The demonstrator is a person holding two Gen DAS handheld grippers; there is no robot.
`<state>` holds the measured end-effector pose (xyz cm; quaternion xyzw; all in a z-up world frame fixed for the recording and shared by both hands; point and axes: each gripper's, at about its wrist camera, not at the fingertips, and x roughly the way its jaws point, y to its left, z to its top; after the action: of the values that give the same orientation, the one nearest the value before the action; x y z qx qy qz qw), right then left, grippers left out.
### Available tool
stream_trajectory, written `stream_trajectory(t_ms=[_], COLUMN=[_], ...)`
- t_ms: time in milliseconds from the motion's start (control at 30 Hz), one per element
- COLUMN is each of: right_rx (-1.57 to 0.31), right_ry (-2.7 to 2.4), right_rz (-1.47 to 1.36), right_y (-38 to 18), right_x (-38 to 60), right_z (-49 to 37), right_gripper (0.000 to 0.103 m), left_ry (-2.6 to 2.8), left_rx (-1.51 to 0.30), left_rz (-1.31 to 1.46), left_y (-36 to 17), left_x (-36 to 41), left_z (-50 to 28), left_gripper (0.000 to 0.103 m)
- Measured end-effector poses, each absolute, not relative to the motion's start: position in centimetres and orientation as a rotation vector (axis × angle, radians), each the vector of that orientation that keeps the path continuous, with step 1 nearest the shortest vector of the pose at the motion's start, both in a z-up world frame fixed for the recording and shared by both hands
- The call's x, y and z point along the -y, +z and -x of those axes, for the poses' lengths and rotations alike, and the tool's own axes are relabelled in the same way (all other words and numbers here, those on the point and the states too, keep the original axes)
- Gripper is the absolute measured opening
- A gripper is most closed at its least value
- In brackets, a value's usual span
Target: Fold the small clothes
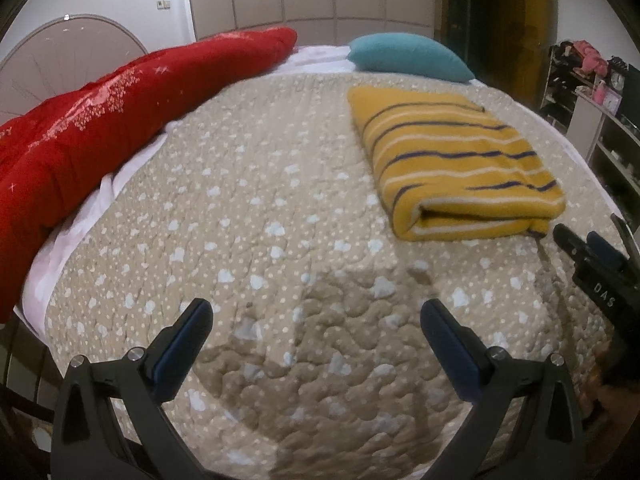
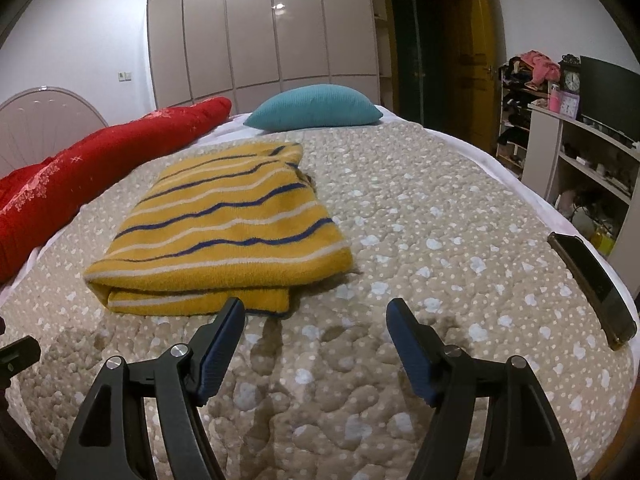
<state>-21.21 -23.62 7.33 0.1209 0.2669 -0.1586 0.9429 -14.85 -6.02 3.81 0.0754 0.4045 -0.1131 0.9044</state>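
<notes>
A yellow garment with navy and white stripes (image 1: 456, 160) lies folded into a flat rectangle on the beige quilted bed (image 1: 260, 220). It also shows in the right wrist view (image 2: 224, 232). My left gripper (image 1: 316, 312) is open and empty, above the quilt, nearer than the garment and to its left. My right gripper (image 2: 316, 308) is open and empty, just in front of the garment's near folded edge, apart from it. The right gripper also shows at the right edge of the left wrist view (image 1: 576, 244).
A red quilt (image 1: 120, 112) lies along the bed's left side. A teal pillow (image 2: 316, 106) sits at the far end. A dark phone (image 2: 592, 284) lies at the bed's right edge. Shelves (image 2: 584, 152) stand to the right, wardrobes (image 2: 260, 28) behind.
</notes>
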Motion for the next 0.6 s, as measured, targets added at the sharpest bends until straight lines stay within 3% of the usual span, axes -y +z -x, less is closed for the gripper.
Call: stream_trajectory(t_ms=[600], right_rx=[-0.573], right_ry=[-0.32], right_rz=[-0.251], right_y=[6.4], right_x=[23.7], right_z=[20.7], right_gripper=[0.078], left_ry=[-0.226], left_rx=[-0.92], left_rz=[-0.156], left_y=[2.0], left_x=[6.0], left_z=[14.0], left_gripper=[0.103])
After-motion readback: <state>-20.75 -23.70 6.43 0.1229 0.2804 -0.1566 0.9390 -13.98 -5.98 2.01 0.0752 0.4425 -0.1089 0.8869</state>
